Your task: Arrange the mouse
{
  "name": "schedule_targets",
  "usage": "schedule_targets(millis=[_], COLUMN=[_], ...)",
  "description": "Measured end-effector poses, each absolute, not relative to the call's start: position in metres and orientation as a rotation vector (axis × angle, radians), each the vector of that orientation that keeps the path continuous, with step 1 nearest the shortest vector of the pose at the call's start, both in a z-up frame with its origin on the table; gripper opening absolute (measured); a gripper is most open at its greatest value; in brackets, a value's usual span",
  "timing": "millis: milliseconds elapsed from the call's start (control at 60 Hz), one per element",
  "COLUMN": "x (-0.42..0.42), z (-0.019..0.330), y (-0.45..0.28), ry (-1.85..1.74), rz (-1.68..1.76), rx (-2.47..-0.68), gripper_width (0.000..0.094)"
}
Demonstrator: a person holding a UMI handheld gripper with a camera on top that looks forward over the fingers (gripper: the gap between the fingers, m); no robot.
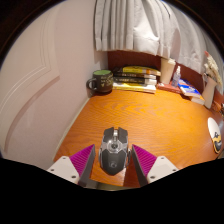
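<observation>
Far left of the gripper: a pale pinkish wall, running back to the corner. Beyond the fingers and to their left, near that wall at the back of the orange-brown wooden table: a dark green mug with its handle turned leftward. Just right of the mug, further along the table's back edge: a flat stack of books, dark covers with a yellow band. Above them, behind the table: a pale pleated curtain hanging down.

Directly between the fingers, down close to the gripper: a dark grey and black computer mouse with a lighter strip along its middle, resting on the table, nose pointed away. Left magenta pad and right magenta pad spread at either side of the mouse, close to its flanks; not clear whether either pad touched it, so the gripper read as spread about the mouse rather than pinching it.

Beyond and right of the fingers: a small blue flat item and a pale upright bottle by the far edge, details too small to tell. Far right, at the table's side: a rounded white object with a dark mark, only partly seen.
</observation>
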State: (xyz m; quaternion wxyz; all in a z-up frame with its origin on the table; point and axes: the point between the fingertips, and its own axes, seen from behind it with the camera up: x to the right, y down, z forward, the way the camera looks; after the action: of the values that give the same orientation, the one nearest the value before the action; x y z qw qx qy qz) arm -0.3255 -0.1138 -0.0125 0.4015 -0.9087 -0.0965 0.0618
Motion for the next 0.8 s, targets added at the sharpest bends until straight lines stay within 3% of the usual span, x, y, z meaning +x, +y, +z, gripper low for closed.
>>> schedule_targets(millis=[150, 383, 533, 633, 800], x=[-0.326, -0.326, -0.326, -0.316, -0.237], z=[-0.018, -0.018, -0.015, 0.021, 0.124], y=[-0.091, -0.086, -0.077, -0.066, -0.038], ry=[-0.218, -0.219, -0.239, -0.266, -0.263], rz=[0.124, 0.101, 0.114, 0.156, 0.132], rx=[-2.327, -2.366, -2.413, -2.381, -2.248], gripper_width=[0.0507, 0.0351, 0.0348, 0.0348, 0.0349])
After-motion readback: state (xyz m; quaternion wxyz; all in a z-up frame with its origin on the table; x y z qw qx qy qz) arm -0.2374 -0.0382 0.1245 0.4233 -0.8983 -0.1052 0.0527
